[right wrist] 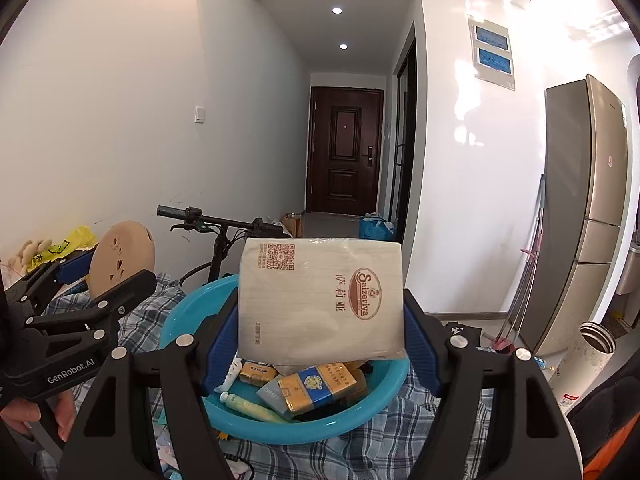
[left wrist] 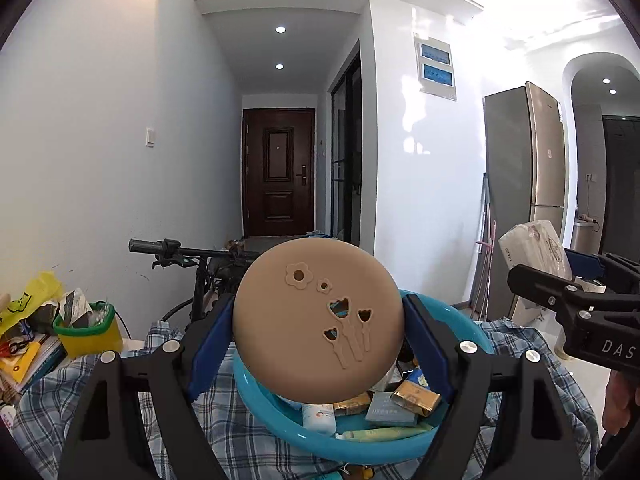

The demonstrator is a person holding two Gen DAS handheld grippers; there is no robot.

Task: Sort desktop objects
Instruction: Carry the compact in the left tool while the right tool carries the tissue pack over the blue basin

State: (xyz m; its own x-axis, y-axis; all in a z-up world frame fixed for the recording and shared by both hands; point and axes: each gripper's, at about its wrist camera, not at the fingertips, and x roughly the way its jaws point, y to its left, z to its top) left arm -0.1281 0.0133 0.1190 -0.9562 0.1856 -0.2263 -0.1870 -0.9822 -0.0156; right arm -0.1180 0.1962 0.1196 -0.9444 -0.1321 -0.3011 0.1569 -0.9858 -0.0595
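My left gripper (left wrist: 318, 320) is shut on a round tan disc with flower cut-outs (left wrist: 316, 320) and holds it above the blue basin (left wrist: 280, 412). My right gripper (right wrist: 320, 320) is shut on a white tissue pack with brown print (right wrist: 320, 300) and holds it over the same blue basin (right wrist: 188, 308). The basin holds several small boxes (right wrist: 316, 386) and a tube (right wrist: 252, 402). The right gripper and tissue pack (left wrist: 536, 248) show at the right of the left wrist view. The left gripper and disc (right wrist: 120, 256) show at the left of the right wrist view.
The basin sits on a blue plaid cloth (left wrist: 224, 432). A green-and-yellow bin (left wrist: 88, 332) and stacked books (left wrist: 24, 360) stand at the left. A bicycle handlebar (left wrist: 180, 250) is behind the table. A fridge (right wrist: 588, 208) and a steel flask (right wrist: 596, 340) are at the right.
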